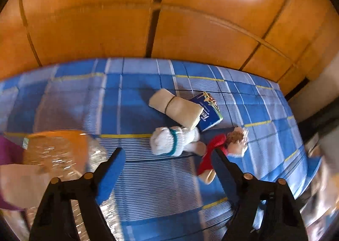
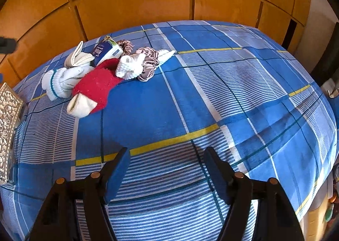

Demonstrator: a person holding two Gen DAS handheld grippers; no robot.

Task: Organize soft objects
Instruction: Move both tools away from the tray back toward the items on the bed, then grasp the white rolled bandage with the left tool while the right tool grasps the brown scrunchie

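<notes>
A pile of soft things lies on the blue plaid bed [image 2: 190,96]. It holds a red sock [image 2: 95,86], a white sock with a teal band [image 2: 57,84], a beige rolled cloth [image 2: 78,56], a blue tissue pack [image 2: 103,51], a white knit piece [image 2: 129,67] and satin scrunchies [image 2: 148,65]. The left wrist view shows the white sock [image 1: 173,141], the beige roll [image 1: 175,109], the tissue pack [image 1: 207,113] and the red sock [image 1: 209,152]. My left gripper [image 1: 167,160] is open just before the socks. My right gripper [image 2: 167,156] is open and empty, well short of the pile.
A silver embossed box [image 2: 8,126] stands at the bed's left edge. A crinkly clear bag with orange contents [image 1: 57,152] is at the left in the left wrist view. Wooden wardrobe doors [image 2: 135,1] stand behind the bed. The bed's right edge drops off near clutter [image 2: 326,209].
</notes>
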